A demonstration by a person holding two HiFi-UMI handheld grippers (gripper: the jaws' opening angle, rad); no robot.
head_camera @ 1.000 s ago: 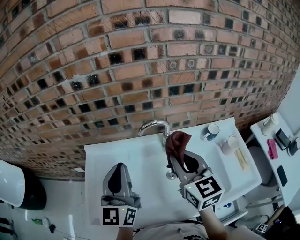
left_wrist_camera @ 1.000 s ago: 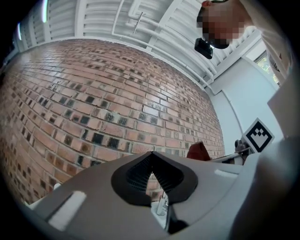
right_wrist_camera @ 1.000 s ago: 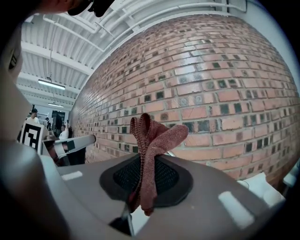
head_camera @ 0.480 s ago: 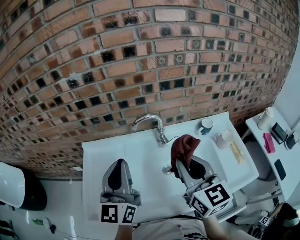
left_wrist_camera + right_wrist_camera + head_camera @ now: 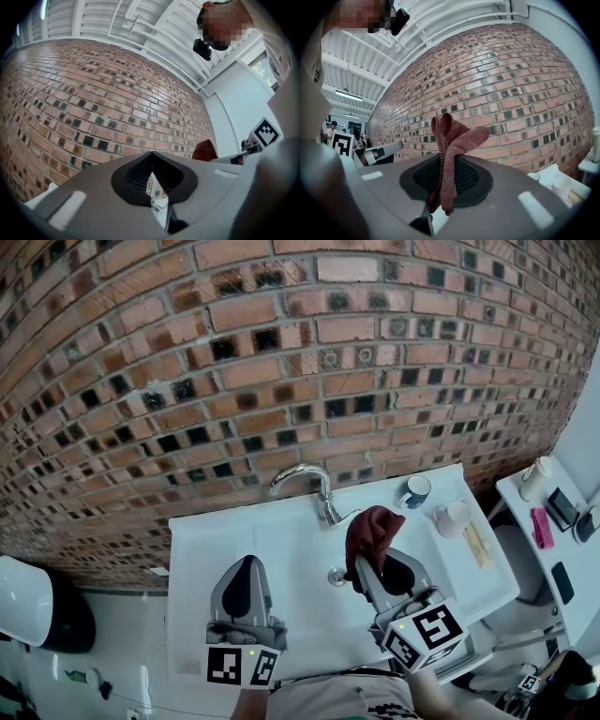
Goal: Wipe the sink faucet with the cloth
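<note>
The right gripper (image 5: 364, 568) pinches the rust-red cloth (image 5: 370, 529), bunched upright just right of the chrome faucet (image 5: 305, 479), likely ready for wiping. The left gripper (image 5: 246, 570), jaws together and empty, hovers clear, near-left over the sink (image 5: 202, 549).

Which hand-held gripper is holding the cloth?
The right hand-held gripper, jaws shut on the reddish-brown cloth; the left hand-held gripper is shut and empty.

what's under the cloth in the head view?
The red cloth, clamped in the right gripper, is held over the white sink. The drain shows beside it, lower left. The sink surface directly beneath the cloth is covered.
</note>
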